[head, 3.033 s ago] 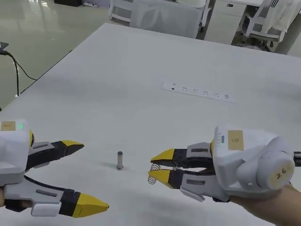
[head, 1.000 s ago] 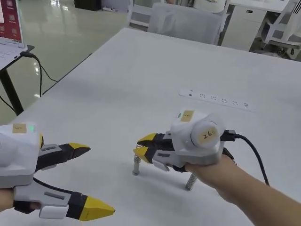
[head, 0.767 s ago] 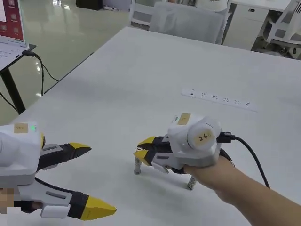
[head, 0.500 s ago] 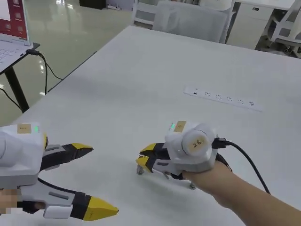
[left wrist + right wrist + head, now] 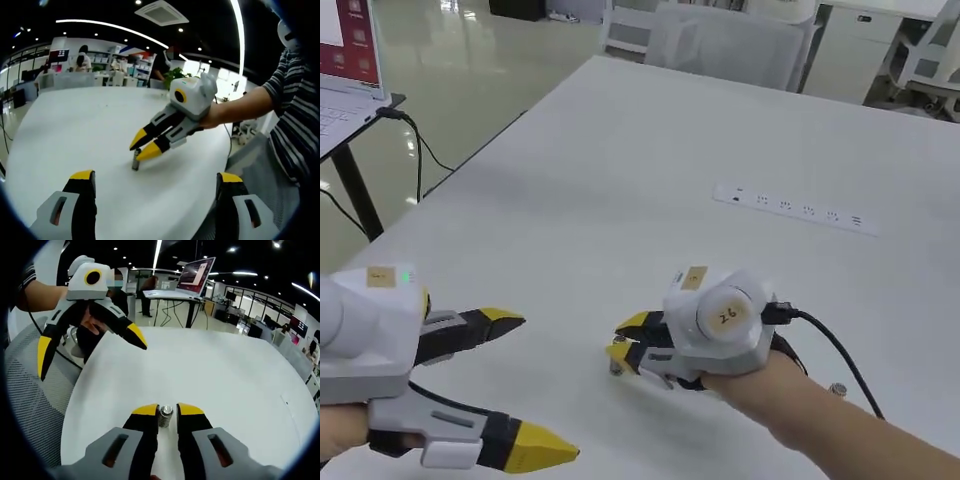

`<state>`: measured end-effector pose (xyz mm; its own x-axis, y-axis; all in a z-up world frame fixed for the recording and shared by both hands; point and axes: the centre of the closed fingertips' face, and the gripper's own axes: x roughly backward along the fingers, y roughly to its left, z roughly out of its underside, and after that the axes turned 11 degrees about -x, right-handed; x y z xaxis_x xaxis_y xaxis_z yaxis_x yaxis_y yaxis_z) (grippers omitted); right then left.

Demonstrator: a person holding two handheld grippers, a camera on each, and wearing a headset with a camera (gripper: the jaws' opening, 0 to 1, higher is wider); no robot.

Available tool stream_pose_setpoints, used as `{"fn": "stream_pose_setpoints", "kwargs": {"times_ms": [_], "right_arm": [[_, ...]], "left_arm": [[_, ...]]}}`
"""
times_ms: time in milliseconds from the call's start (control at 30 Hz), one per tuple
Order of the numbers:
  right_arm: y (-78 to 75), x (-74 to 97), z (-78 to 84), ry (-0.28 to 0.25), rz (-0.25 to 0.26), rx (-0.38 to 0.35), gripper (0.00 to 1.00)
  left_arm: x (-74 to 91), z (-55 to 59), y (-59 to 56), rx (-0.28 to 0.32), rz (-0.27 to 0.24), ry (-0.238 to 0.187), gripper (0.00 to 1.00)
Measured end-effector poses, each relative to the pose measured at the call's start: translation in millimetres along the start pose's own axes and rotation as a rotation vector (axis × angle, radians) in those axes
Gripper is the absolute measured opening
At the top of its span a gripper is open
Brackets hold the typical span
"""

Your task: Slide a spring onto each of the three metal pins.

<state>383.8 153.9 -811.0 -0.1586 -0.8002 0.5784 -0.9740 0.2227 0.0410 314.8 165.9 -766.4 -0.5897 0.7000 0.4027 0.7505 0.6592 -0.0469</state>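
On the white table (image 5: 650,150), my right gripper (image 5: 625,338) is low, its yellow jaws closed around a coiled spring (image 5: 164,416) that sits on an upright metal pin (image 5: 135,160). The pin's top shows between the jaw tips, and its base (image 5: 615,366) shows just under them. My left gripper (image 5: 530,388) hovers wide open at the near left and holds nothing; it appears in the right gripper view (image 5: 90,347) at upper left. A second small pin (image 5: 837,388) stands past the right forearm.
A white power strip (image 5: 790,208) lies across the table's far middle. A black cable (image 5: 820,335) trails from the right gripper. A laptop (image 5: 345,60) sits on a stand off the table's left edge. Chairs stand beyond the far edge.
My right gripper has gone down along the pin, carrying the spring with it. The pin with a spring beside it is now hidden behind the hand. The left gripper has stayed open.
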Motion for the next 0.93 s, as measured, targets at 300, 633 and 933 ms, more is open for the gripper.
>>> {"fn": "stream_pose_setpoints", "kwargs": {"times_ms": [300,633,933], "right_arm": [[-1.5,21.1,-18.8,-0.064,0.012,-0.022,0.13],[-5.5,57.0,-24.2,-0.146,0.025,-0.103,0.24],[-4.9,79.5,-14.0,-0.171,0.057,-0.14,0.35]], "left_arm": [[-5.5,-8.3,1.5,-0.008,0.003,-0.011,0.97],[-17.5,-18.9,0.2,-0.031,0.019,-0.02,0.97],[-26.3,-30.9,0.8,-0.054,0.026,-0.036,0.97]]}}
